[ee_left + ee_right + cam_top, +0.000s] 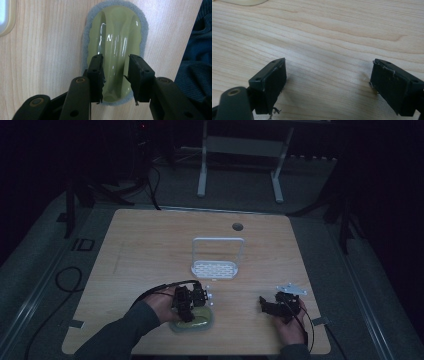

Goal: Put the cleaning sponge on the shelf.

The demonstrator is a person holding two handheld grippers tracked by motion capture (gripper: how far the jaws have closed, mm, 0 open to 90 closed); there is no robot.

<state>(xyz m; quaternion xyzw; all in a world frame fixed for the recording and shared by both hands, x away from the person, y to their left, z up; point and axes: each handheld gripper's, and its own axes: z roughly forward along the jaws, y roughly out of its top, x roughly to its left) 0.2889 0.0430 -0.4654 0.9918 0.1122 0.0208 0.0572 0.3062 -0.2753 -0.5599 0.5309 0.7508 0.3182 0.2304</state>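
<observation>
Dim room, wooden table (150,245) | green scrubber sponge (116,42) is being straddled lengthwise by part-open left gripper (115,77), ridge between jaws | right gripper (328,85) is being held wide open, empty, well apart.

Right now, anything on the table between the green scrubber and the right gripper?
No. In the high view, bare wood lies between the green scrubber under the left gripper and the right gripper. The right gripper view shows bare table between its open fingers.

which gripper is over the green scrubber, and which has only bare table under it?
The left gripper straddles the green scrubber's handle ridge, jaws open. The right gripper, also open, faces bare table.
</observation>
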